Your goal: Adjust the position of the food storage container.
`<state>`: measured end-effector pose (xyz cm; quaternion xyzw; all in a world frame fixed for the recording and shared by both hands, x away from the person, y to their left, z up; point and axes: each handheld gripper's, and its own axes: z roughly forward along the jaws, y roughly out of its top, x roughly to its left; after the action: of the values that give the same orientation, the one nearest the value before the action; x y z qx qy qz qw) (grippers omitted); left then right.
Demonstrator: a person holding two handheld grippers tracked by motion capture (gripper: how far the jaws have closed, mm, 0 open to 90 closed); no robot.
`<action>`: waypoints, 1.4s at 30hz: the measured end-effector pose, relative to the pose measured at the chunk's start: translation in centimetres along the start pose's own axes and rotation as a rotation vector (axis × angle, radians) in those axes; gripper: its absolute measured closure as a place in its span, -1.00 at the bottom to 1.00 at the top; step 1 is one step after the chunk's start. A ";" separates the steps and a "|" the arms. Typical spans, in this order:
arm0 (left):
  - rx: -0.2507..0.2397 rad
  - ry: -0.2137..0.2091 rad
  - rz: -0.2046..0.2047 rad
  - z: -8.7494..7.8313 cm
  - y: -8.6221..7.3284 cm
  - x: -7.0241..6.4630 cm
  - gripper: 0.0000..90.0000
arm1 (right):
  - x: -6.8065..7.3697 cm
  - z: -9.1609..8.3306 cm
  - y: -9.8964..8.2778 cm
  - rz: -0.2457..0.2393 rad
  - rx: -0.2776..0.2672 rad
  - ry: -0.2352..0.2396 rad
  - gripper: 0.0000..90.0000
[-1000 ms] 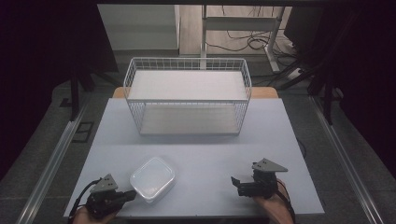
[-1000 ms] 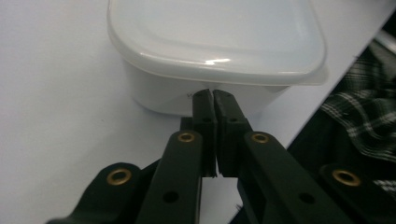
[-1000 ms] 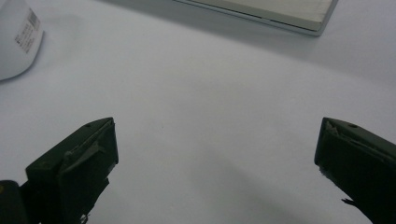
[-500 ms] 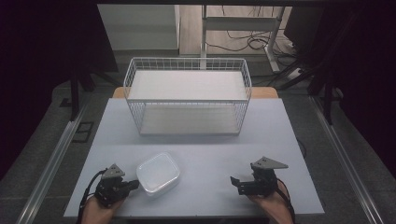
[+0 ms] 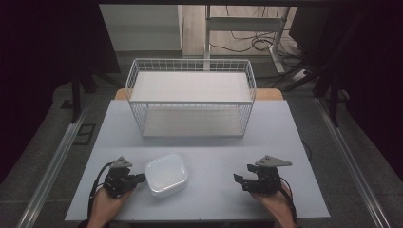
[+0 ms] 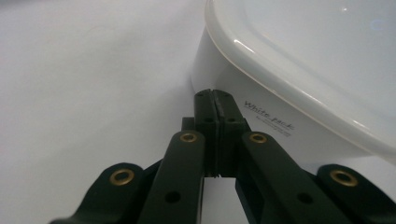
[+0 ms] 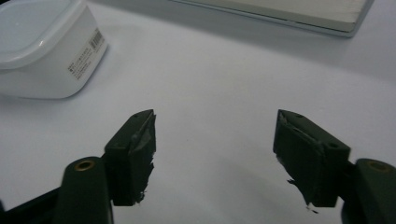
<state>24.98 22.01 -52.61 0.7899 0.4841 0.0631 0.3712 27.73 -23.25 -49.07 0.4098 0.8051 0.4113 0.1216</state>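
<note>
White lidded plastic tub (image 5: 166,174) sat near-left on pale grey counter (image 5: 209,142), touching left claw (image 5: 140,178), jaws together. Right claw (image 5: 239,180) gaped, well apart. White wire basket (image 5: 190,102) behind; room dark.

Left tongs (image 5: 139,179) are held low with jaws pressed together; right tongs (image 5: 239,181) are held low, jaws spread.
</note>
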 end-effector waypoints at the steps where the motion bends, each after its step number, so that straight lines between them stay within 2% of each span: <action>1: 0.000 -0.003 0.004 0.2 0.2 -0.1 1.00 | 0.1 0.1 0.1 -0.005 0.005 0.002 -0.25; 3: 0.004 -0.017 0.009 0.8 0.8 -0.2 1.00 | 0.3 0.4 0.3 -0.018 0.014 0.016 -0.12; 8: 0.011 -0.036 0.012 1.4 1.4 -0.5 1.00 | 0.7 0.9 0.7 -0.029 0.029 0.042 0.06; 16: 0.019 -0.080 0.027 2.5 2.3 -1.4 1.00 | 1.8 2.2 1.3 -0.063 0.047 0.104 0.57; 21: 0.026 -0.110 0.038 3.2 2.8 -2.2 1.00 | 2.8 3.1 1.9 -0.072 0.060 0.142 0.97; 27: 0.022 -0.152 0.046 4.0 3.5 -3.2 1.00 | 4.4 5.4 2.5 -0.104 0.110 0.160 0.98; 30: 0.019 -0.167 0.050 4.4 3.9 -3.7 1.00 | 4.5 5.6 2.5 -0.111 0.114 0.157 0.98; 42: 0.011 -0.192 0.065 5.5 4.5 -5.0 1.00 | 3.5 4.7 2.3 -0.097 0.114 0.104 0.98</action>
<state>28.17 13.89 -52.33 0.8096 0.4207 -0.0034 0.4093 29.30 -17.13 -49.77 0.3546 0.8512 0.3793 0.0759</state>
